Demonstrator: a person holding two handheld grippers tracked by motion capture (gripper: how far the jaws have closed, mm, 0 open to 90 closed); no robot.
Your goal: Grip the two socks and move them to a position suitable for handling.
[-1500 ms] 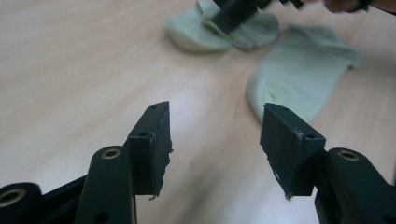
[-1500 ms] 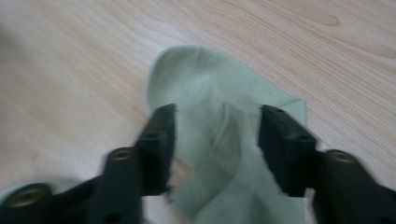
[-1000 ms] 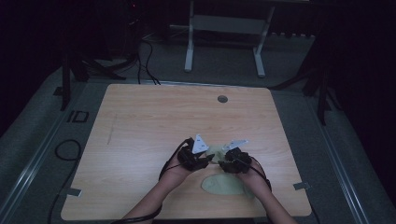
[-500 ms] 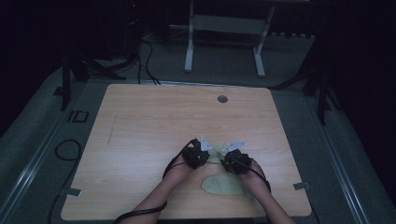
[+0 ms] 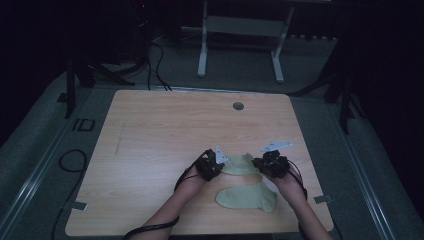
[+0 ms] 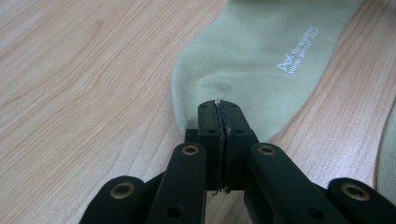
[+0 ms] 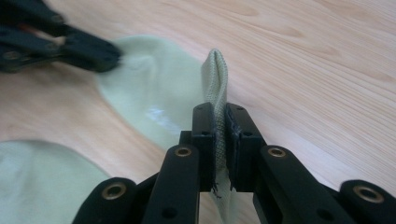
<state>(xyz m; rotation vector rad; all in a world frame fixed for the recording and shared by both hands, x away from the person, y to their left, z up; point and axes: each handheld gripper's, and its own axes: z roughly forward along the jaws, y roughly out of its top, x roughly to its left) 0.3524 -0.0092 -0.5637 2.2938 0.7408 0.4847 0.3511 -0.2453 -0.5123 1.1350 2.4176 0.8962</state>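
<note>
From the high view, a wooden worktop (image 5: 165, 135) carries two pale green socks near its front edge. The farther sock (image 5: 240, 165) is stretched between the two grippers; the nearer sock (image 5: 247, 198) lies flat just in front of it, by the person's right hand. The left gripper (image 5: 216, 165) sits at the farther sock's left end and the right gripper (image 5: 260, 164) at its right end, each with a grey three-cornered plate on top. Both forearms come in from the bottom edge. A round grommet (image 5: 238, 106) is set in the worktop near its far edge, well apart from the socks.

In the left gripper view, the left gripper (image 6: 220, 112) has just been closing, and its fingers (image 6: 208, 121) now stand pressed together on the edge of the farther sock (image 6: 261, 60), with a small pucker of cloth rising right at the tips. The sock lies flat on the wood beyond, white lettering printed on it. A strip of the nearer sock (image 6: 388, 158) shows at the right edge.

In the right gripper view, the right gripper (image 7: 219, 112) has likewise just been closing; its fingers (image 7: 238, 126) clamp the ribbed edge of the farther sock (image 7: 154, 93), a fold of which stands upright above them. The left gripper (image 7: 112, 56) holds the sock's other end, blurred. The nearer sock (image 7: 42, 182) lies at lower left.
</note>
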